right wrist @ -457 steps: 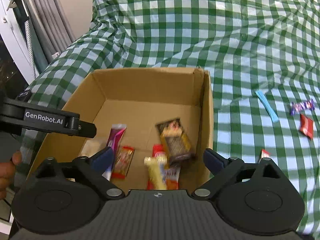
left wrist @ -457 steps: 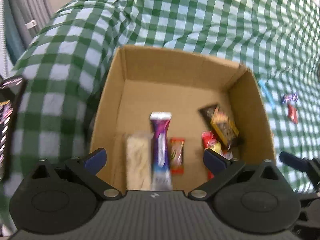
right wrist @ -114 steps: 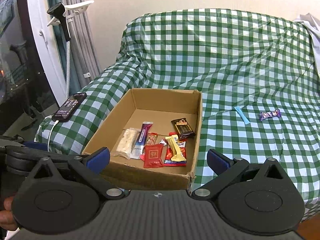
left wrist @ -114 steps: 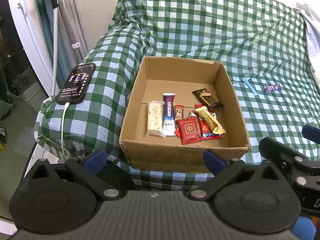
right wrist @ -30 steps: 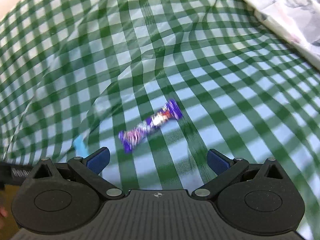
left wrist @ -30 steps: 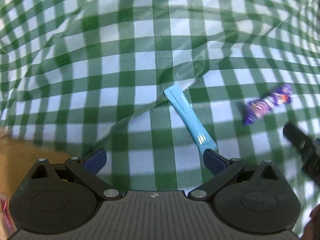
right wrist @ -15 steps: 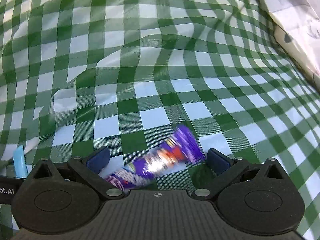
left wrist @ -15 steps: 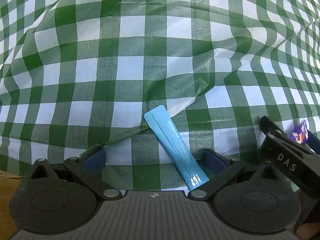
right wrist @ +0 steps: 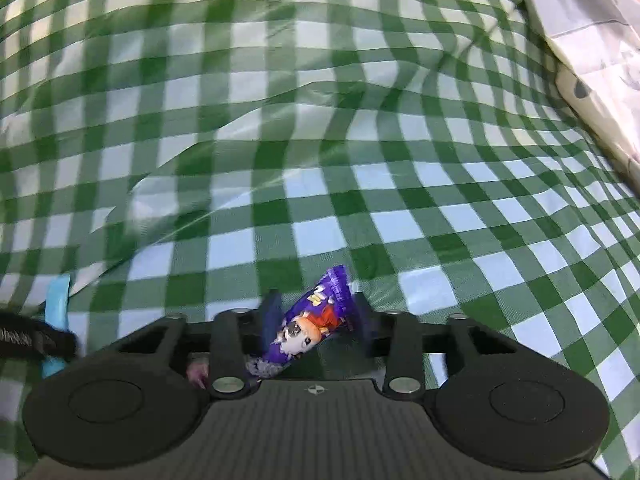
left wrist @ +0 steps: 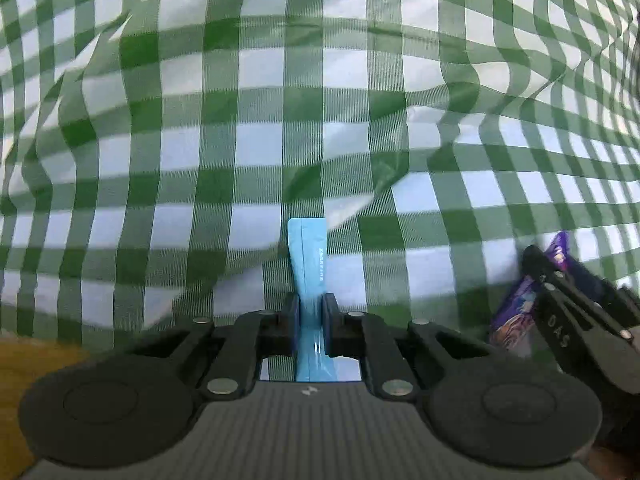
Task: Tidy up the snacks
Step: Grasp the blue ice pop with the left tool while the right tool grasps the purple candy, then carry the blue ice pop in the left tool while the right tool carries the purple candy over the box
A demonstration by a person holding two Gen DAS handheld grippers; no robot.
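Note:
My left gripper (left wrist: 311,308) is shut on a thin light-blue stick packet (left wrist: 307,256), which sticks out forward between the fingers over the green checked cloth (left wrist: 256,120). My right gripper (right wrist: 316,316) is closed around a purple candy wrapper (right wrist: 316,320) that lies tilted between its fingers. The purple wrapper (left wrist: 516,316) and the right gripper's black finger (left wrist: 560,312) also show at the right edge of the left wrist view. The blue packet (right wrist: 56,304) and the left gripper's finger (right wrist: 32,340) show at the left edge of the right wrist view.
The cloth (right wrist: 320,140) is wrinkled, with raised folds ahead of both grippers. A white patterned fabric (right wrist: 592,32) lies at the far right. A brown cardboard edge (left wrist: 24,360) shows at the lower left of the left wrist view.
Both grippers have closed: the left on the blue stick packet, the right on the purple candy wrapper. Both moved in closer to the cloth.

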